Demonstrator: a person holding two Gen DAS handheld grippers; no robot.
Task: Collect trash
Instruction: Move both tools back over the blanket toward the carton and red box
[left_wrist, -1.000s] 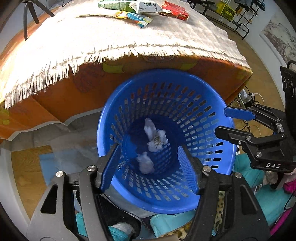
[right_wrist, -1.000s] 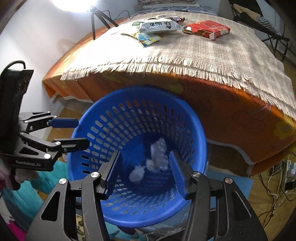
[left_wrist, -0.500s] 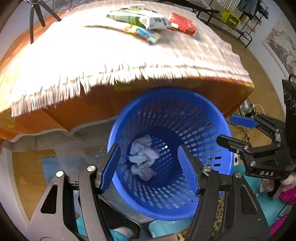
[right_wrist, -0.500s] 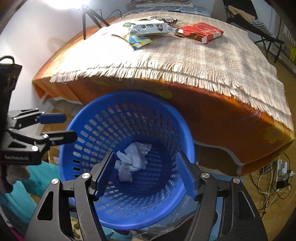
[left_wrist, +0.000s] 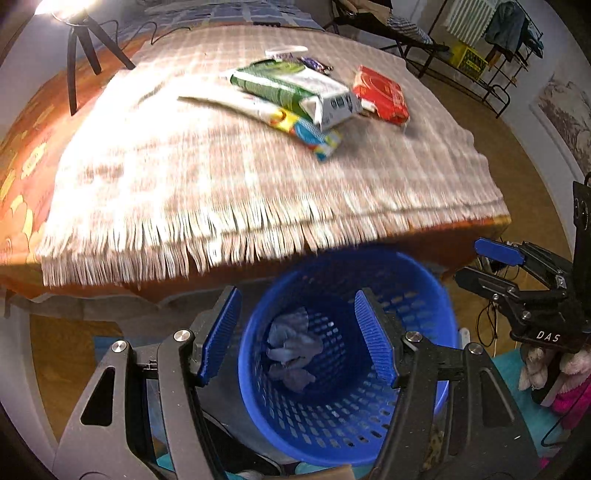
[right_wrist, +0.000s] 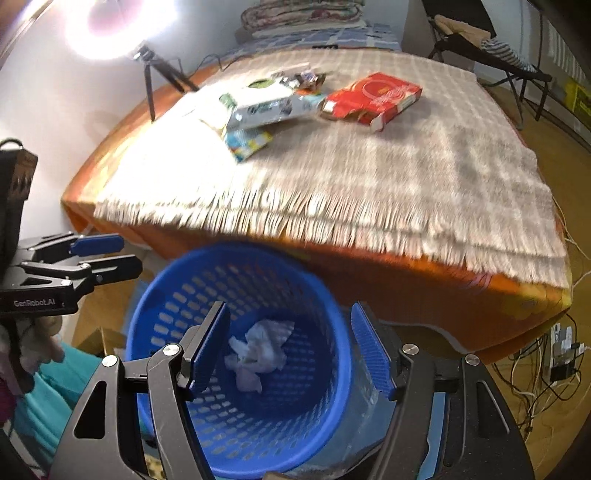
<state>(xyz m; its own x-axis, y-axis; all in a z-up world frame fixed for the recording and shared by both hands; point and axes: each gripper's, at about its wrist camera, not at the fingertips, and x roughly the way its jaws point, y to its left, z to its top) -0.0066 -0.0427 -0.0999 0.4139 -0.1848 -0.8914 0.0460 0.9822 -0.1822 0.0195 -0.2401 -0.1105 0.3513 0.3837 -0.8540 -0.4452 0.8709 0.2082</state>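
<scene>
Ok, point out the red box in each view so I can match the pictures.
Left wrist view: the red box lies upper right on the blanket, right of the green-and-white carton.
Right wrist view: the red box lies top centre, right of that carton.
Shared landmark: the blue basket.

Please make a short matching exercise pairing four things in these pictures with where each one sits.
Things:
1. crumpled tissues
2. red box
3. blue basket
4. tripod

Places:
A. on the floor, at the bed's edge
B. on the fringed blanket
C. at the bottom of the basket
D. at the bed's far corner, under the bright lamp

Pairs: 1-C, 2-B, 3-A, 4-D
</scene>
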